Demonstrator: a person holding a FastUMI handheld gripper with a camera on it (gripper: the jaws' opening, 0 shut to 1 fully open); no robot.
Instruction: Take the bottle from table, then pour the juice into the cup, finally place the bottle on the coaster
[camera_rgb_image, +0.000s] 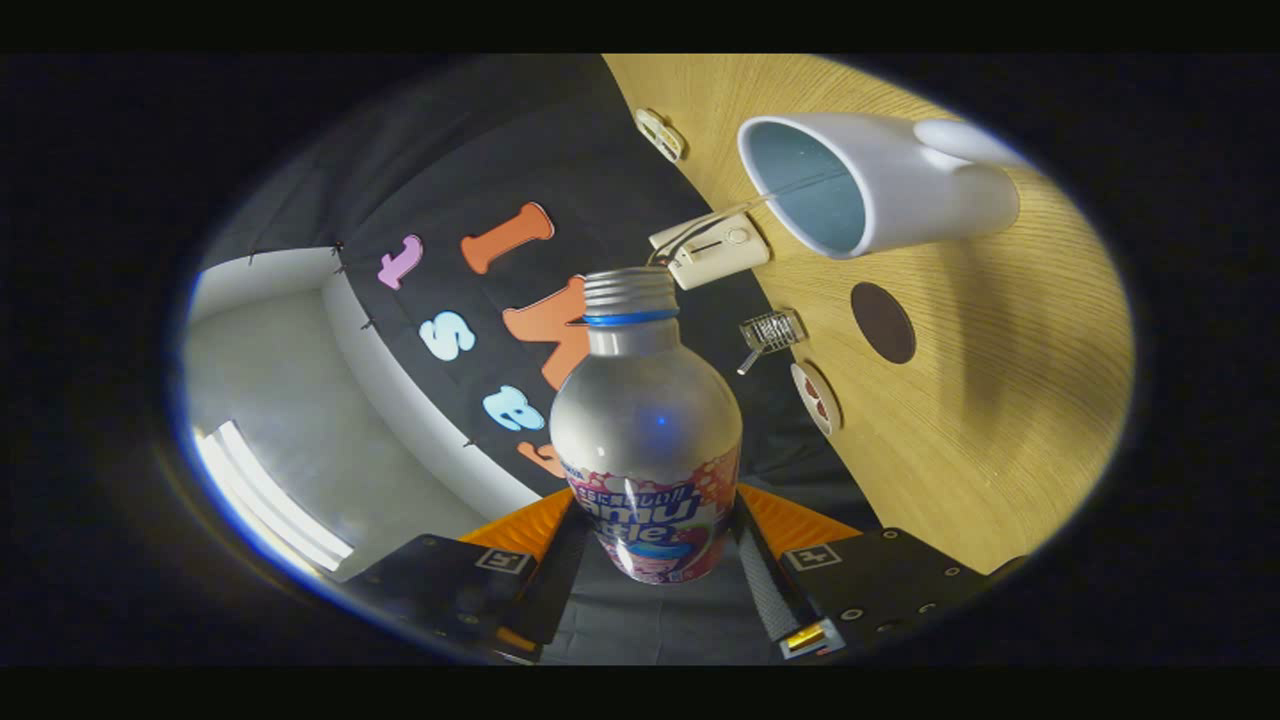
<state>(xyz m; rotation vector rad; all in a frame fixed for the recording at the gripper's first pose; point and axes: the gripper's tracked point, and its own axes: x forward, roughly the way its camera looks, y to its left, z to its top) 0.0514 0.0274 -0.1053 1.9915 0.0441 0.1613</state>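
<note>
My gripper (655, 545) is shut on a silver bottle (645, 420) with a colourful label; both fingers press its lower body from either side. The bottle is uncapped, with a blue ring under its threaded neck. The whole view is rolled hard to one side, so the bottle is tipped over relative to the wooden table (1000, 400). A white cup (870, 185) with a pale blue inside stands on the table beyond the bottle's mouth and off to one side. A dark round coaster (883, 322) lies on the table between the cup and my fingers. No liquid is visible leaving the bottle.
A white switch box with cables (710, 250) sits at the table's edge by the wall cloth. A small wire basket (772, 330), a round white disc (815, 397) and a white socket plate (660, 133) are also near that edge. A white ceiling with a light strip (270, 500) lies beyond.
</note>
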